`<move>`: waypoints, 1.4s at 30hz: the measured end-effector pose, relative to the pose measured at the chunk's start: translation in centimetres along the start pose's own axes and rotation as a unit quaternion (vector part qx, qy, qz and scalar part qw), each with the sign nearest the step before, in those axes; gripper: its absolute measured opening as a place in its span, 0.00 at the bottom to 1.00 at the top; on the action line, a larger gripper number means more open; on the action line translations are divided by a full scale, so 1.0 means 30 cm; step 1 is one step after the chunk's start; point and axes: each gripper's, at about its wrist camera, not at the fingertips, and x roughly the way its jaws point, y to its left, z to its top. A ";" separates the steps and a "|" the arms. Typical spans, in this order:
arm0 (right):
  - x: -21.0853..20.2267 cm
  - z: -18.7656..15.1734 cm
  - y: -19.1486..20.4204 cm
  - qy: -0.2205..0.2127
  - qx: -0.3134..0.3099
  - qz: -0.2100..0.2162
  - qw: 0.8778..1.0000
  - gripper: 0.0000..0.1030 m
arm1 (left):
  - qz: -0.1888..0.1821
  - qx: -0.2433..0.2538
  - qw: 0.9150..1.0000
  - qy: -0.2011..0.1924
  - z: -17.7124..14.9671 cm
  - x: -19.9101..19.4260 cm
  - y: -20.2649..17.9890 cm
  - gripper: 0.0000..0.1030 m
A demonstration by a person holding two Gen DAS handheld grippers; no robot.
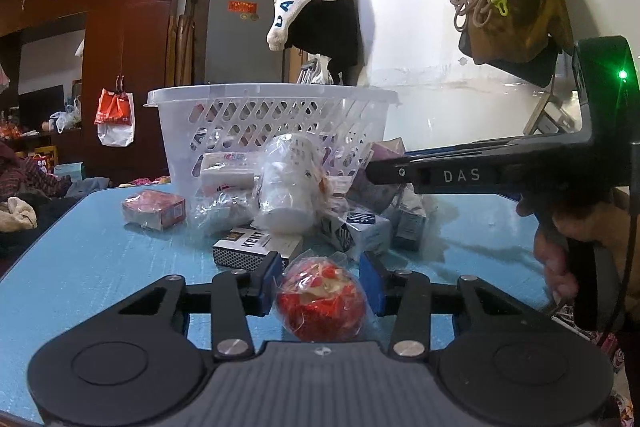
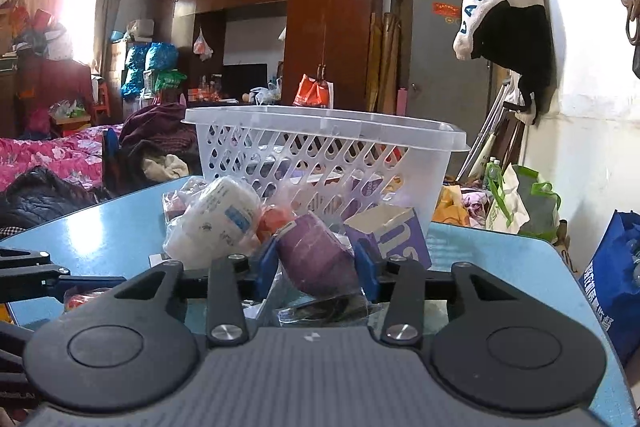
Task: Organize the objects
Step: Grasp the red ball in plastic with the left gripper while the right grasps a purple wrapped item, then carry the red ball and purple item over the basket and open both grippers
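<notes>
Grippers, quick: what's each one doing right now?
Left gripper: closed on the red wrapped ball, fingers against its sides.
Right gripper: closed on the purple wrapped packet.

Quick count on the blue table (image 1: 80, 247): one white plastic basket (image 1: 272, 131), one KENT cigarette box (image 1: 256, 247), one red wrapped box (image 1: 154, 209), one bagged white cup stack (image 1: 290, 187), one red wrapped ball (image 1: 320, 301), one purple wrapped roll (image 2: 320, 259), one purple carton (image 2: 390, 231). The rest of the pile is too jumbled to count.

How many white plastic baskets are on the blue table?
1. The white plastic basket stands at the far side of the blue table, behind the pile of packets. No second basket shows.
</notes>
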 end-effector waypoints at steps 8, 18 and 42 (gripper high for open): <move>-0.029 0.012 0.005 -0.027 -0.003 -0.004 1.000 0.43 | 0.005 -0.007 1.000 -0.018 0.031 -0.026 0.030 0.45; -0.046 0.044 -0.010 -0.033 -0.008 0.008 0.999 0.41 | 0.015 -0.033 0.999 -0.031 0.095 -0.018 0.100 0.45; -0.034 0.053 0.017 -0.013 -0.044 -0.018 0.999 0.51 | 0.006 -0.035 0.999 -0.037 0.141 0.010 0.133 0.46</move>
